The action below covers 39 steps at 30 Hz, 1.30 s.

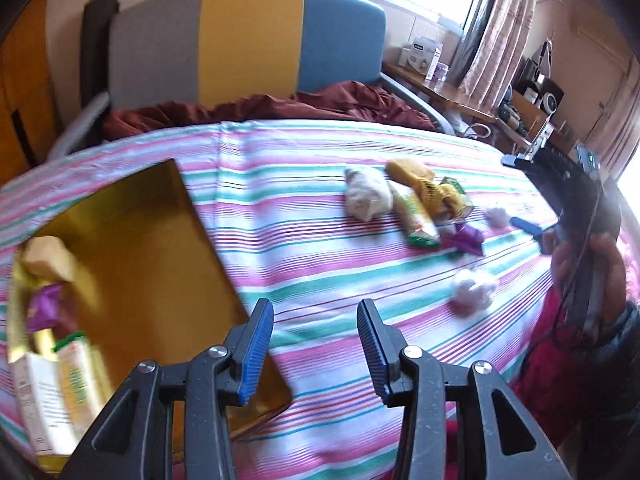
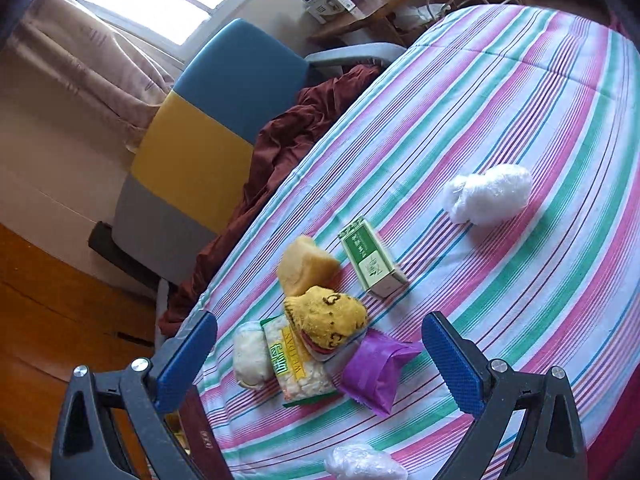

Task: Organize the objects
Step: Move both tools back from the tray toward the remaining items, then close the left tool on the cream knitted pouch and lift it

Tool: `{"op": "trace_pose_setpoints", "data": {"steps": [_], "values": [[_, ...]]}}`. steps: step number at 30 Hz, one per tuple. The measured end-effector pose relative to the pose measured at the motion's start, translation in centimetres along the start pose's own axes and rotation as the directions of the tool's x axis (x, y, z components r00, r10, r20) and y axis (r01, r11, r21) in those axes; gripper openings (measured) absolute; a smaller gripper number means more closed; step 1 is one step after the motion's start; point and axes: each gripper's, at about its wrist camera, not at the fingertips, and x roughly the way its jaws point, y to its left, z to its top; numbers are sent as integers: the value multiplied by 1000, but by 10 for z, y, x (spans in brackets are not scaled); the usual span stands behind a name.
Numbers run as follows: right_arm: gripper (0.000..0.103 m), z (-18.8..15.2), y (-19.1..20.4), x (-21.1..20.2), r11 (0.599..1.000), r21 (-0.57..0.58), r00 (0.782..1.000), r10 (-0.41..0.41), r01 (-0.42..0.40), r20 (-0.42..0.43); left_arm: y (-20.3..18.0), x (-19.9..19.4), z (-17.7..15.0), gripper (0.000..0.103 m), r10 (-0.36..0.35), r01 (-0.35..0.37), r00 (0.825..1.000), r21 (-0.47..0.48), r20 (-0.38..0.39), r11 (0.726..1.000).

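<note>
My left gripper (image 1: pixel 314 312) is open and holds nothing, over the striped bedsheet (image 1: pixel 304 264) beside the near corner of a gold box (image 1: pixel 132 240). The box holds a yellow sponge (image 1: pixel 44 256), a purple packet (image 1: pixel 44 304) and a snack pack (image 1: pixel 78 376). My right gripper (image 2: pixel 320 324) stands wide open above a pile: a purple packet (image 2: pixel 376 368), a snack pack (image 2: pixel 296 368), a yellow spotted cloth (image 2: pixel 326 316), a sponge (image 2: pixel 306 266) and a green box (image 2: pixel 372 264). A white fluffy ball (image 2: pixel 488 194) lies apart.
A maroon blanket (image 1: pixel 280 108) and a grey, yellow and blue headboard (image 1: pixel 248 40) close off the far end of the bed. A desk (image 1: pixel 452 92) with boxes stands by the curtained window. A clear plastic bag (image 2: pixel 360 466) lies near the right gripper.
</note>
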Motion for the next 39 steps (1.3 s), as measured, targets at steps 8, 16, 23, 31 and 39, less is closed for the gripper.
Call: {"op": "trace_pose_setpoints", "data": {"steps": [8, 16, 23, 31, 39], "values": [[103, -4, 13, 2, 998, -27, 998, 64, -64, -12, -30, 49, 38, 44, -54, 55, 996, 12, -67, 998], [103, -4, 13, -7, 995, -16, 995, 99, -99, 25, -45, 110, 88, 44, -115, 113, 988, -27, -105, 993], [103, 3, -4, -13, 987, 92, 988, 127, -135, 87, -51, 155, 116, 51, -126, 119, 983, -60, -137, 991], [103, 8, -9, -12, 978, 144, 983, 135, -153, 125, -54, 184, 131, 58, -72, 64, 989, -69, -129, 996], [103, 10, -9, -3, 980, 147, 988, 119, -133, 99, -50, 193, 108, 51, 0, 3, 992, 31, -122, 1000]]}}
